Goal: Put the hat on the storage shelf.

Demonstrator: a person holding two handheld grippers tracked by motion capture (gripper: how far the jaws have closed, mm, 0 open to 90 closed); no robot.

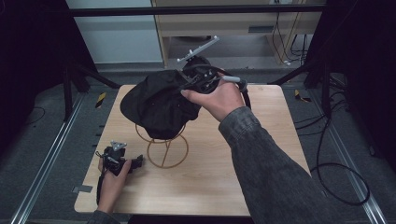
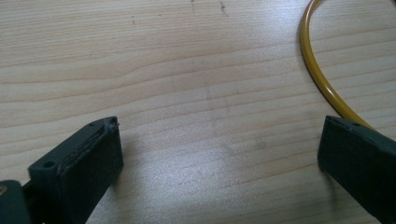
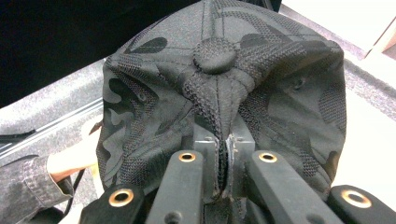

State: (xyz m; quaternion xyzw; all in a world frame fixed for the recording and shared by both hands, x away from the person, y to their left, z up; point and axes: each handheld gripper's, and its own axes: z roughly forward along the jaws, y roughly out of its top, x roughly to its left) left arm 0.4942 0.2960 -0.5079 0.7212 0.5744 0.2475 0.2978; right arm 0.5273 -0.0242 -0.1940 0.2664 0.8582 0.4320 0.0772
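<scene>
Right tool pinching the black cap: in the right gripper view the jaws are pressed together on a fold of cap fabric, just below the crown button. Cap pattern is dark tonal camo.

Cap sits draped over the top of the yellow wire stand, covering its upper part; the stand's ring base is flat on the table, near the middle. Right hand is on the far side of the stand, level with the cap.

Left tool spread wide, nothing between the jaws, low over bare wood. Stand's ring base curves just past its right jaw. In the high view the left tool is just beside the stand's base, on its left, held by the left hand.
</scene>
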